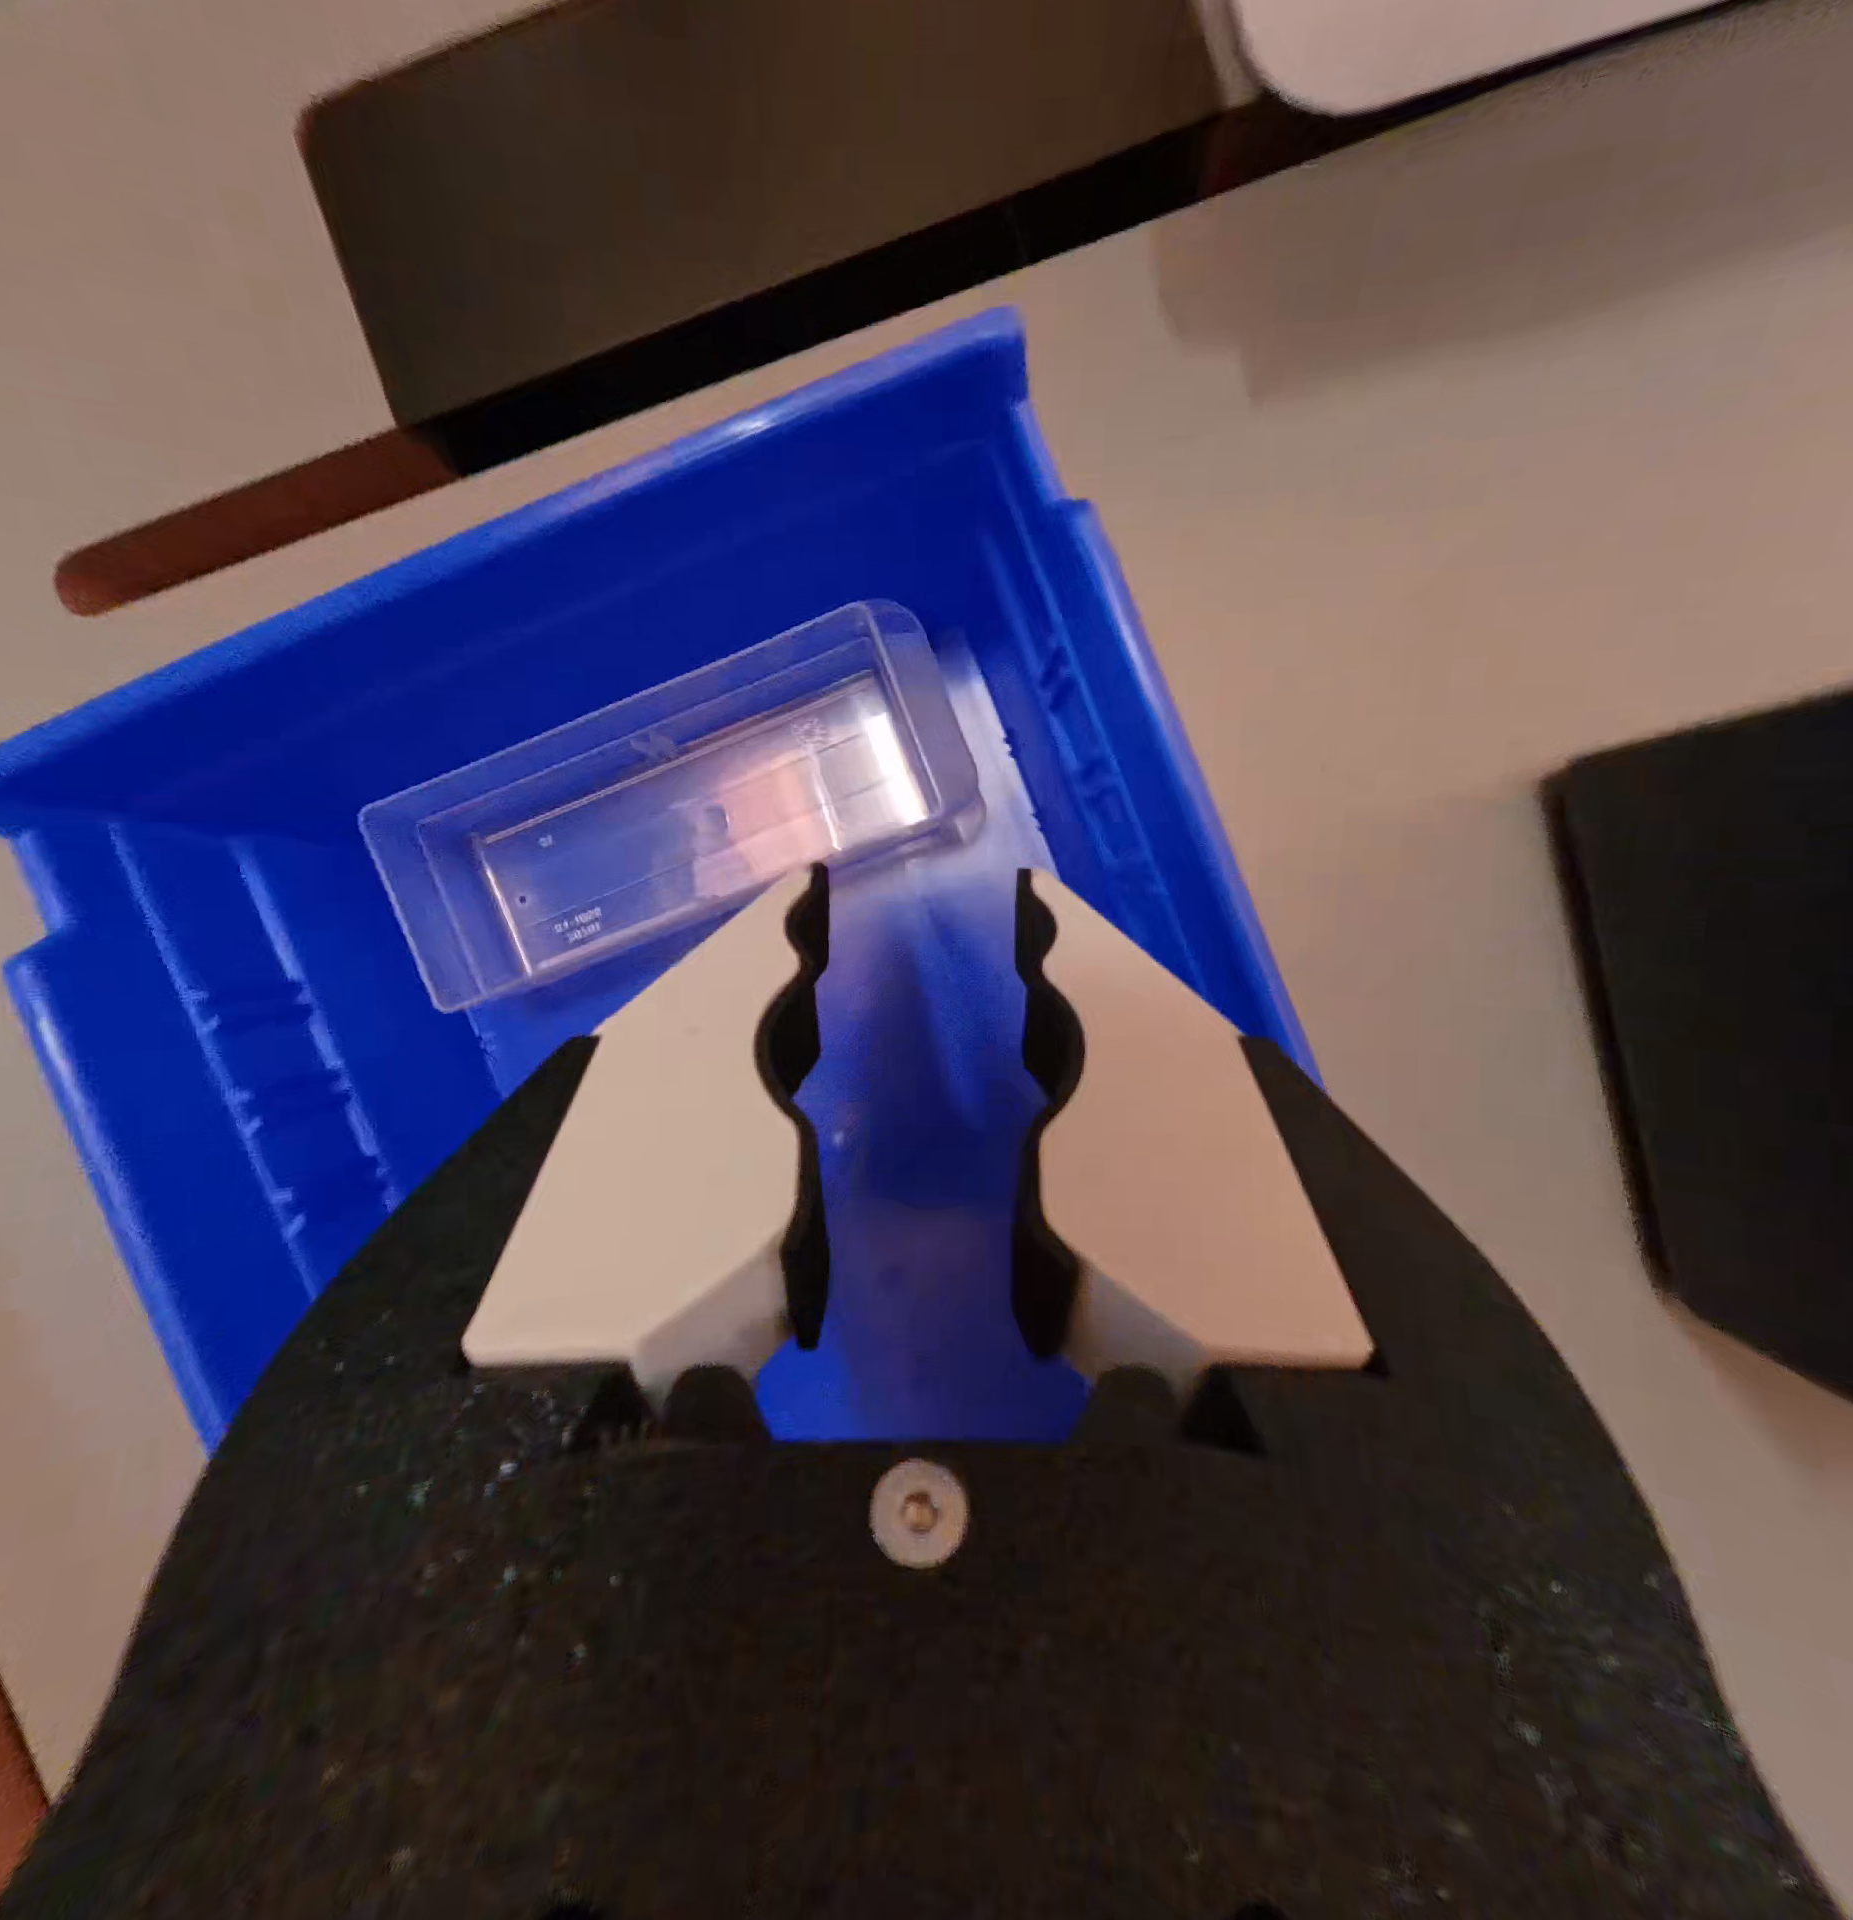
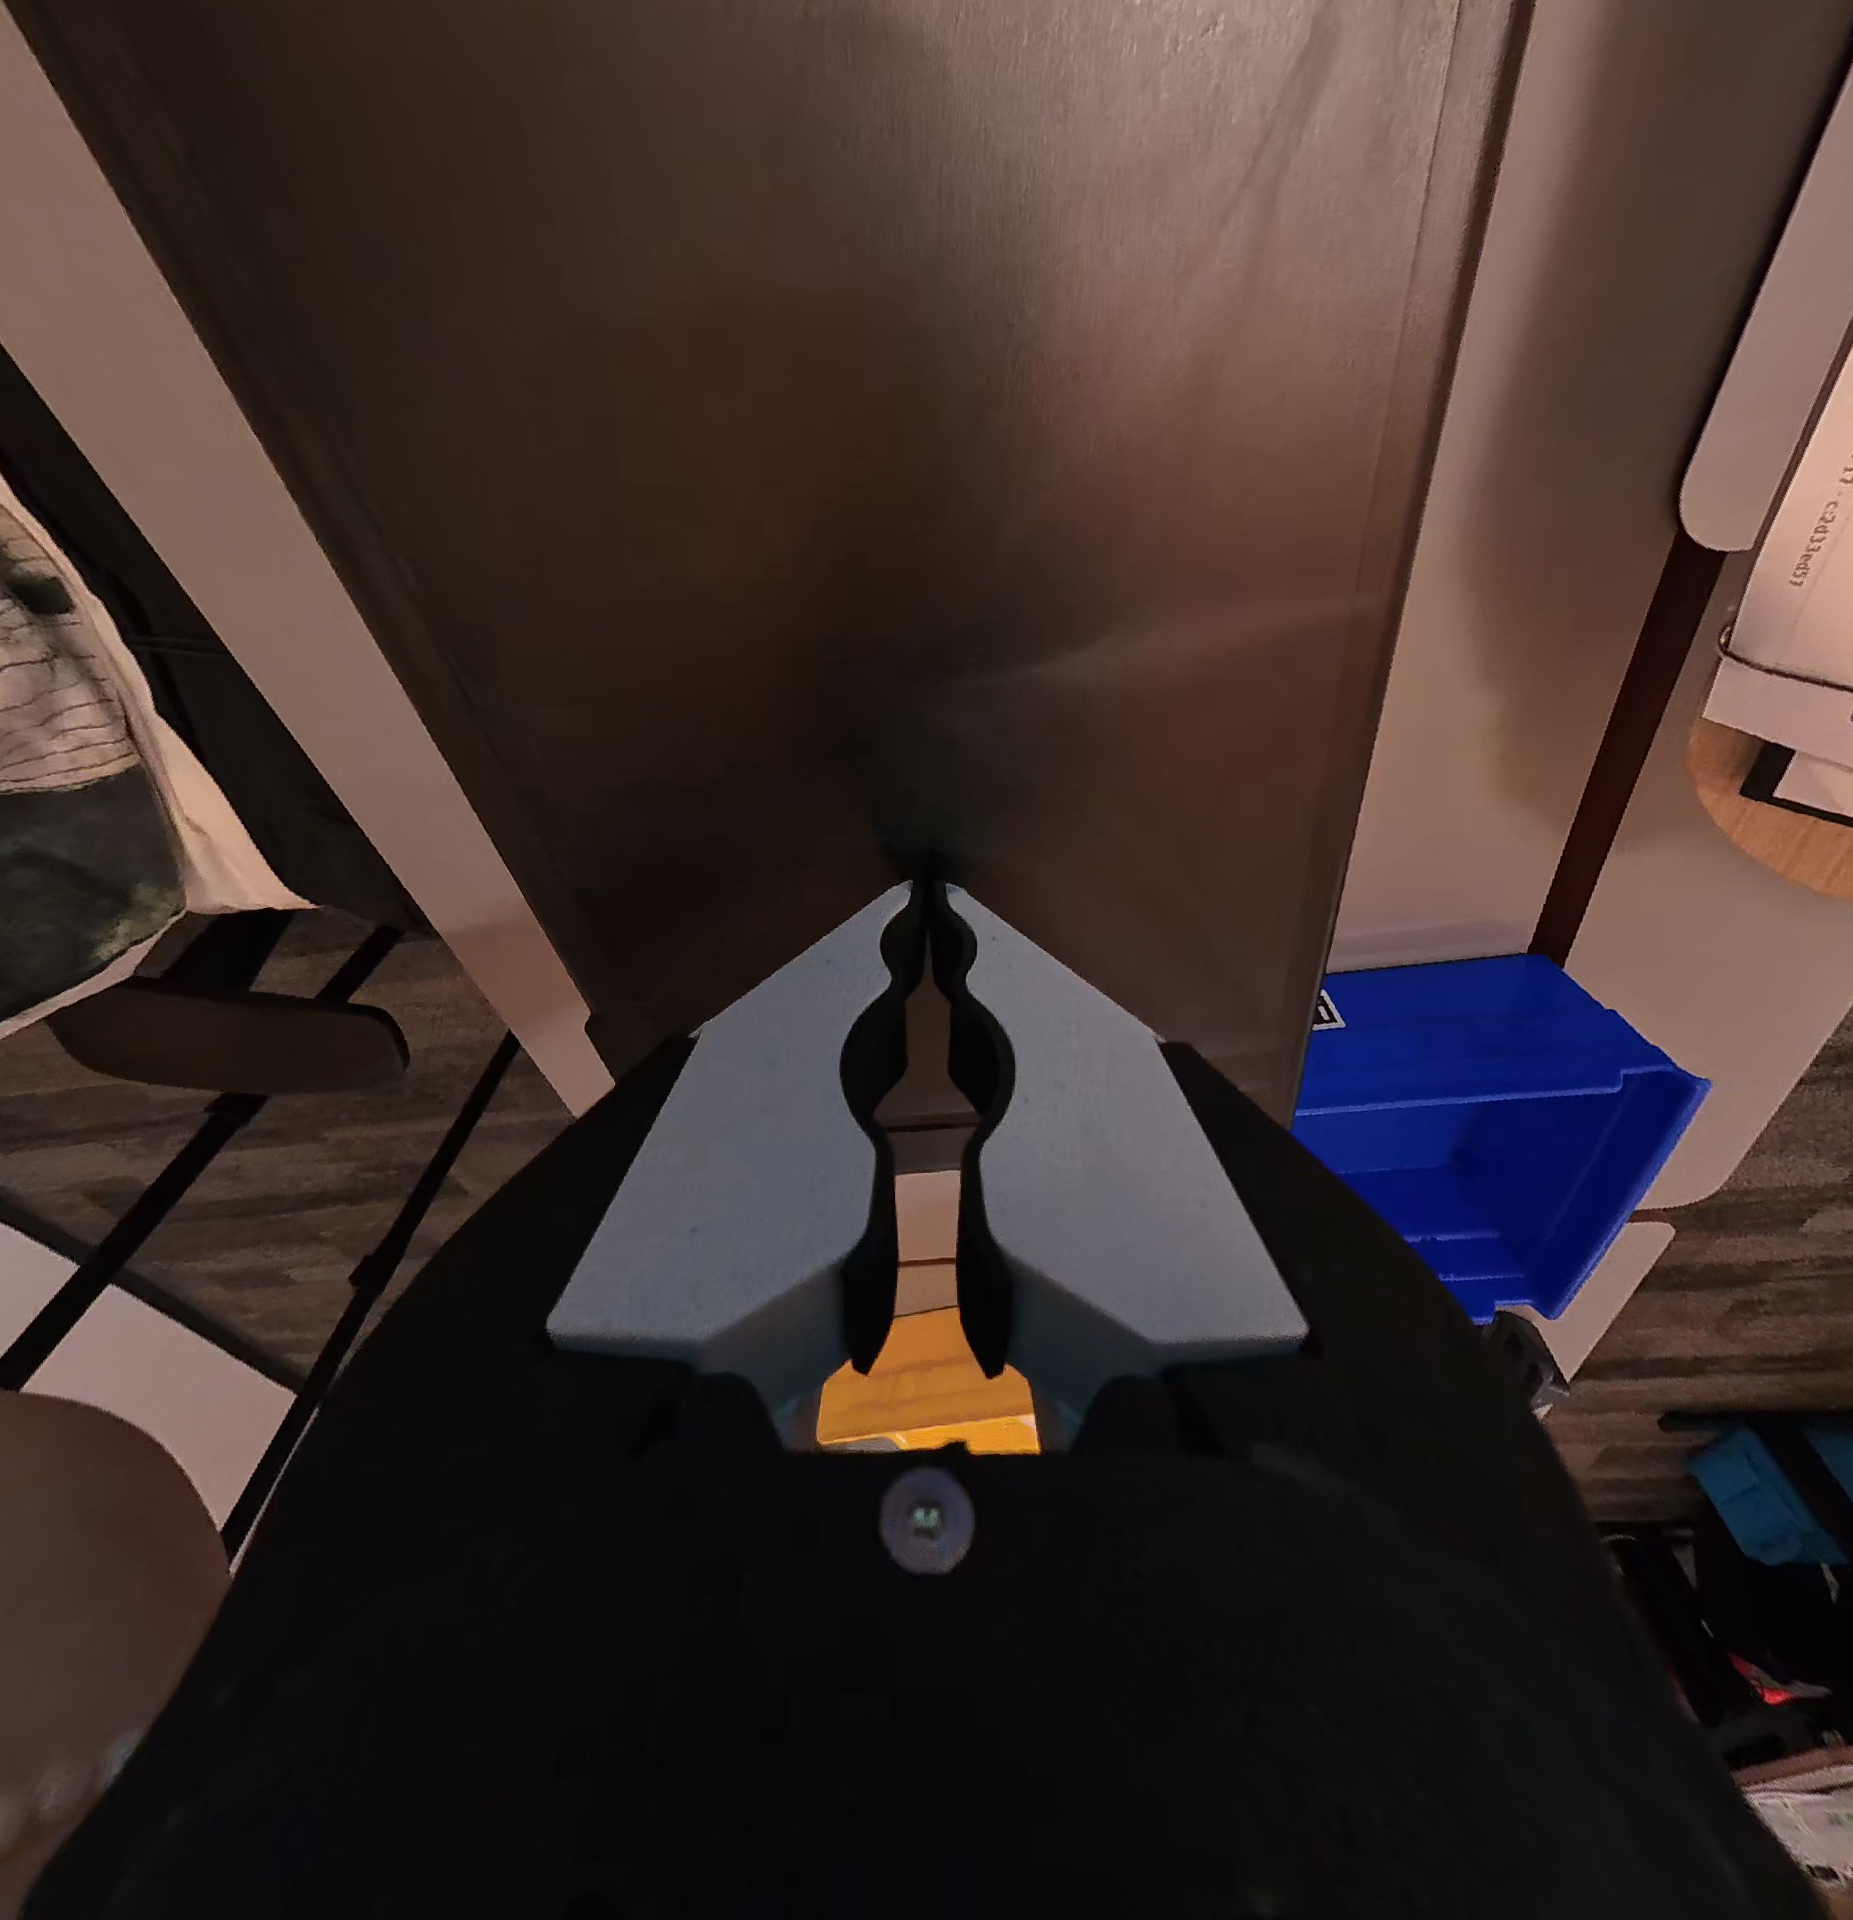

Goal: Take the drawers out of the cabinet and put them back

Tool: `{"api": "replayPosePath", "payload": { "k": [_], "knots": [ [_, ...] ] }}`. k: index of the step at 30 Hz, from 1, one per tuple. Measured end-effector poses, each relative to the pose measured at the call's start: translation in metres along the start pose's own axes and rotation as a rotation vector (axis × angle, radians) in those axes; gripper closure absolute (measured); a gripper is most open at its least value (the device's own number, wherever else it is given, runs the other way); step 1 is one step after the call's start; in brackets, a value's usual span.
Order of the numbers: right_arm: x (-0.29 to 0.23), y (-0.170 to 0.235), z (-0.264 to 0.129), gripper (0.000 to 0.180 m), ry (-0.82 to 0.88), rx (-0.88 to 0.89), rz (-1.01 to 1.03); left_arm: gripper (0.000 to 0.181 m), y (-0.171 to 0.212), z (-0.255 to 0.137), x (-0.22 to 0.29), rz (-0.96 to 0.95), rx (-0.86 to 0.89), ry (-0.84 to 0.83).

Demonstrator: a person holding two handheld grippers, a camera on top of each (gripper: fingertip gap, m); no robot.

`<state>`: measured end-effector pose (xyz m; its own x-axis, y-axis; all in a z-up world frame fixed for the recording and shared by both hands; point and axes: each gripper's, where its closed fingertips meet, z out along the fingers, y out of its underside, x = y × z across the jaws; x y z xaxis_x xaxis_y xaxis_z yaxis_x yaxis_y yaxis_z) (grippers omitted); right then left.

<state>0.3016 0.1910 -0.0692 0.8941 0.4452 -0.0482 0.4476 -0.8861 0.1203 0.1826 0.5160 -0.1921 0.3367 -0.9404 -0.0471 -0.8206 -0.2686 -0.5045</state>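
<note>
Blue ribbed plastic drawer (image 1: 610, 665) (clear insert (image 1: 662, 810)) below parted left gripper (image 1: 920, 883), empty.

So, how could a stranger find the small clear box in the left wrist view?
Find the big blue bin on the pale surface. The clear box lies inside it, just ahead of the left gripper. It alone is see-through; everything beside it is solid blue.

The right hand-held gripper (image 2: 927, 894), fingertips together, rests against a dark cabinet panel (image 2: 797, 416).
</note>
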Motion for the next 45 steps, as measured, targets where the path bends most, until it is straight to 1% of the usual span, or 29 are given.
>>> {"api": "replayPosePath", "payload": {
  "k": [1, 3, 8, 13, 15, 16, 18, 21, 23, 26, 30, 33, 36, 39, 42, 45],
  "knots": [
    [0.000, 0.000, 0.000, 0.180, -0.003, -0.002, 0.002, 0.145, -0.001, 0.011, -0.003, -0.003, -0.033, -0.008],
    [0.000, 0.000, 0.000, 0.180, -0.007, -0.007, 0.002, 0.144, -0.005, 0.028, -0.008, 0.006, -0.076, -0.032],
    [0.000, 0.000, 0.000, 0.180, -0.007, -0.022, -0.002, 0.142, -0.009, 0.059, -0.004, -0.053, -0.146, 0.015],
    [0.000, 0.000, 0.000, 0.180, 0.004, -0.035, 0.001, 0.143, 0.003, 0.080, -0.005, -0.085, -0.200, 0.013],
    [0.000, 0.000, 0.000, 0.180, 0.008, -0.039, -0.002, 0.148, 0.006, 0.084, -0.001, -0.110, -0.186, 0.041],
    [0.000, 0.000, 0.000, 0.180, 0.008, -0.041, 0.000, 0.157, 0.006, 0.084, 0.002, -0.123, -0.171, 0.060],
    [0.000, 0.000, 0.000, 0.180, 0.009, -0.043, 0.001, 0.161, 0.007, 0.082, 0.008, -0.126, -0.156, 0.096],
    [0.000, 0.000, 0.000, 0.180, 0.018, -0.040, 0.003, 0.165, 0.016, 0.070, 0.015, -0.030, -0.163, 0.118],
    [0.000, 0.000, 0.000, 0.180, 0.023, -0.033, 0.005, 0.166, 0.019, 0.052, 0.023, 0.030, -0.161, 0.158],
    [0.000, 0.000, 0.000, 0.180, 0.021, -0.021, 0.012, 0.169, 0.021, 0.012, 0.038, 0.077, -0.104, 0.252],
    [0.000, 0.000, 0.000, 0.180, 0.015, -0.013, 0.021, 0.169, 0.038, -0.055, 0.053, 0.208, -0.053, 0.318],
    [0.000, 0.000, 0.000, 0.180, 0.015, -0.013, 0.022, 0.169, 0.049, -0.114, 0.074, 0.316, -0.010, 0.371],
    [0.000, 0.000, 0.000, 0.180, 0.015, -0.006, 0.026, 0.169, 0.066, -0.171, 0.108, 0.491, -0.003, 0.414],
    [0.000, 0.000, 0.000, 0.180, 0.013, 0.004, 0.027, 0.169, 0.088, -0.214, 0.154, 0.684, -0.039, 0.463],
    [0.000, 0.000, 0.000, 0.180, 0.008, 0.014, 0.026, 0.169, 0.115, -0.243, 0.206, 0.880, -0.090, 0.560],
    [0.000, 0.000, 0.000, 0.180, 0.001, 0.026, 0.029, 0.167, 0.143, -0.254, 0.249, 1.037, -0.181, 0.633]
  ]
}}
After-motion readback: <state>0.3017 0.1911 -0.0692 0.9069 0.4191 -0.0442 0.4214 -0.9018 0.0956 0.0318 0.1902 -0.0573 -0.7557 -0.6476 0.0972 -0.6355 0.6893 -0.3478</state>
